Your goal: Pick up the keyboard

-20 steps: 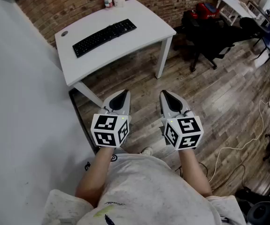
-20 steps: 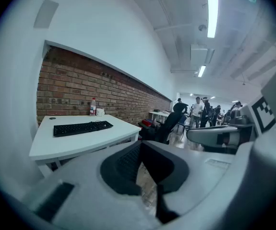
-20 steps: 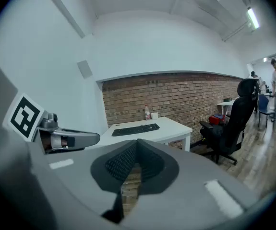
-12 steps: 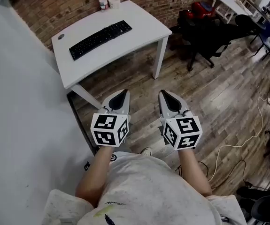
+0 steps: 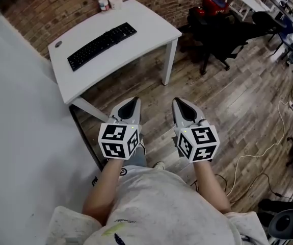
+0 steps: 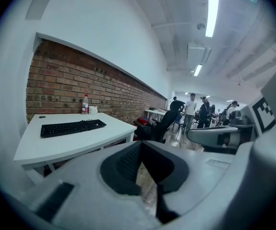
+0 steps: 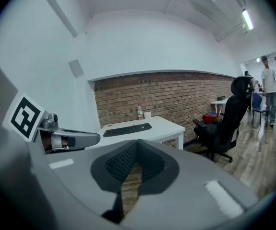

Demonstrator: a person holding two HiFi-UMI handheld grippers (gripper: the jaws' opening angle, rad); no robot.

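Observation:
A black keyboard lies on a white table by the brick wall, well ahead of me. The same keyboard shows in the left gripper view and, smaller, the keyboard in the right gripper view. My left gripper and right gripper hang side by side over the wooden floor, close to my body and far short of the table. Both are shut with nothing between the jaws.
A bottle and a white cup stand at the table's far corner, a small dark disc near its left end. A black office chair stands right of the table. Cables trail on the floor at right. People stand far off.
The table and keyboard have slid up and left in the head view as the head turned. Both grippers stay where they were, shut.

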